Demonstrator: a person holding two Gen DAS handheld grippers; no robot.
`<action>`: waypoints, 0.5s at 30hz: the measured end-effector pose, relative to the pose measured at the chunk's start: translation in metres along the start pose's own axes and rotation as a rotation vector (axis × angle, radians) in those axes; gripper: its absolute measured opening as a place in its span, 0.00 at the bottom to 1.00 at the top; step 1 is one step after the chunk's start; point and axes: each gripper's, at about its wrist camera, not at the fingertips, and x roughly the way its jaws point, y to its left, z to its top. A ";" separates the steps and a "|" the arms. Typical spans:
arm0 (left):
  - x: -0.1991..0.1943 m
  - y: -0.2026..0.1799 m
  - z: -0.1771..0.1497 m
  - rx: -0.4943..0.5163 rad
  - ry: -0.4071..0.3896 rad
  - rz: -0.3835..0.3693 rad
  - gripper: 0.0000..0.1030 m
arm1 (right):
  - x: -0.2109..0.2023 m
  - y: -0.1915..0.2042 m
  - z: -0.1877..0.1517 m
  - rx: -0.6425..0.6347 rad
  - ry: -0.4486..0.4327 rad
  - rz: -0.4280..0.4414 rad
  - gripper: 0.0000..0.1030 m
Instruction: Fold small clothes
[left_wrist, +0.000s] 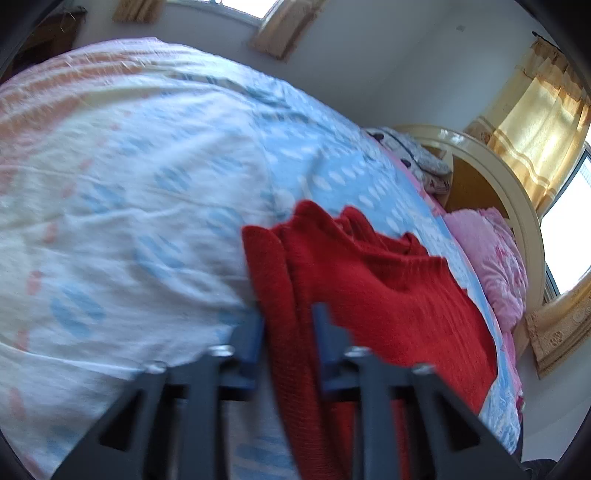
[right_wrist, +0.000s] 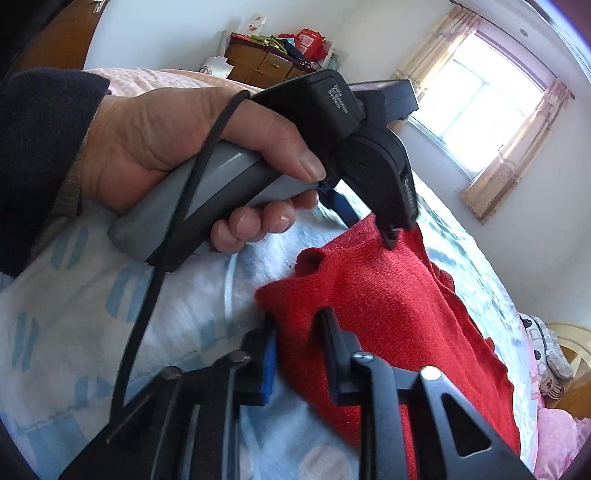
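Both wrists close; sharing red sweater (left_wrist: 388, 288).

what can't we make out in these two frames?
- Left wrist view: motion blur smears the bedsheet print and the left gripper fingers.
- Both views: the red sweater runs under the gripper frames and off the bottom edge, so its lower part is hidden.
- Right wrist view: items on the wooden dresser are too small to identify.
- Right gripper: contact with the knit is unclear.
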 end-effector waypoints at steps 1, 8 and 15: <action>-0.001 -0.003 0.000 0.010 0.002 0.003 0.17 | 0.000 -0.001 0.000 0.000 0.001 -0.004 0.12; -0.010 -0.015 0.002 -0.049 0.012 0.016 0.11 | -0.023 -0.032 -0.007 0.151 -0.027 0.082 0.08; -0.023 -0.062 0.014 -0.055 -0.050 0.023 0.11 | -0.058 -0.080 -0.028 0.318 -0.081 0.115 0.07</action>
